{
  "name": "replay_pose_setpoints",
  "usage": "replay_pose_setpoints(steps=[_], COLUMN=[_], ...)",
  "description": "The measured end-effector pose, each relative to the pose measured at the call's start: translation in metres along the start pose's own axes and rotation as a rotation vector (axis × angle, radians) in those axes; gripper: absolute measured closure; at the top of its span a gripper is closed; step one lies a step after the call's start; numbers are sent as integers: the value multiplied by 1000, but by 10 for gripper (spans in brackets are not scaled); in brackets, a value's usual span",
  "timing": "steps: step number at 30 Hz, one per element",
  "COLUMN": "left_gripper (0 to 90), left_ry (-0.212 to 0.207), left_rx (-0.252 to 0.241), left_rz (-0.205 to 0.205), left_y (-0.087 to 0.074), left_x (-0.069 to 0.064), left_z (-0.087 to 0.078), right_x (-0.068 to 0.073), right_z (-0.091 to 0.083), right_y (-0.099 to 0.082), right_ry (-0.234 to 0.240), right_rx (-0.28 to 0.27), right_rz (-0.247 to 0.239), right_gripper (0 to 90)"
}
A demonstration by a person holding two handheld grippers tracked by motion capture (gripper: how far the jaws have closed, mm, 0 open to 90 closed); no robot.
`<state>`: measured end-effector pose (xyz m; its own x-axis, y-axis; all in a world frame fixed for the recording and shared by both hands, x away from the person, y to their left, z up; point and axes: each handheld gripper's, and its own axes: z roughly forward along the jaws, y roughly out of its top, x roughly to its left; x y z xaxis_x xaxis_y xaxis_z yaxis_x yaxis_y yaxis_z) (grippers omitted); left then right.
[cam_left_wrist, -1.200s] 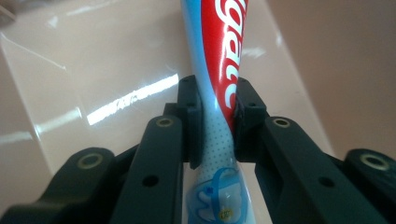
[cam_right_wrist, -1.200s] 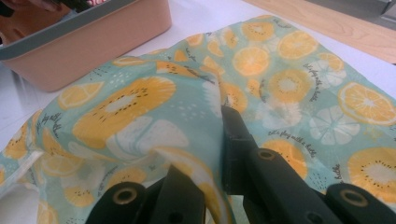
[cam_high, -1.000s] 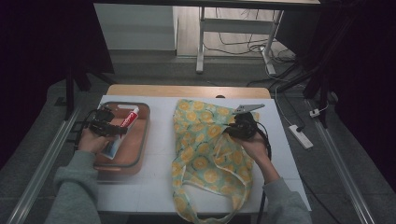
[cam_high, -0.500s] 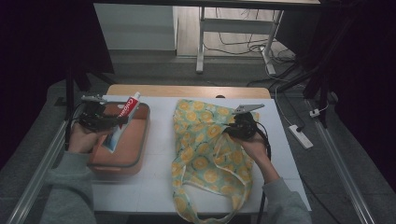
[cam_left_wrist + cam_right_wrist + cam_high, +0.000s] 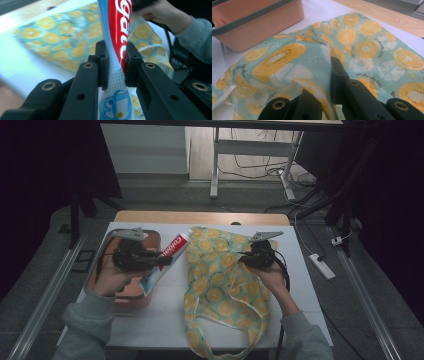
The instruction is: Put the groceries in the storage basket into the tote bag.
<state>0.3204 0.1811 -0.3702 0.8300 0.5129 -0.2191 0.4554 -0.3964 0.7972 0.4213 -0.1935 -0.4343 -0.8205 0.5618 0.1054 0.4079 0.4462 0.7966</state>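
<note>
High view looks down; both gripper views closely share the bag.

- A white table with a wooden strip along its far edge.
- A peach tub rests at the left.
- A fruit-print cloth bag lies at the middle.

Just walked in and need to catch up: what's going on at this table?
A person works with a gripper in each hand. The left gripper is clamped on a toothpaste tube, held above the table between an orange basket and a fruit-print cloth bag. The right gripper pinches a fold of the bag's fabric near its top edge. The bag lies flat on the white tabletop, handles toward the person. The tube is not in the bag yet.
</note>
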Motion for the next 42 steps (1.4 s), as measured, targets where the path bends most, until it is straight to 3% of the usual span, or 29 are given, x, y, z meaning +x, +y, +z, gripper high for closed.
replay_pose_setpoints(steps=[6,16,28,42], left_gripper=[762,762,762,762], left_ry=[-76,-113,-107,-79], left_rx=[64,179,292,365], left_rz=[70,132,193,229], left_y=[7,6,3,-4], left_x=[-23,-46,-62,-65], left_z=[31,80,122,138], right_x=[0,1,4,6], right_z=[-1,-5,-9,-16], right_y=[0,2,5,7], right_ry=[1,12,22,24], right_rx=[-8,-28,-50,-76], right_rz=[3,14,14,16], right_gripper=[878,878,879,879])
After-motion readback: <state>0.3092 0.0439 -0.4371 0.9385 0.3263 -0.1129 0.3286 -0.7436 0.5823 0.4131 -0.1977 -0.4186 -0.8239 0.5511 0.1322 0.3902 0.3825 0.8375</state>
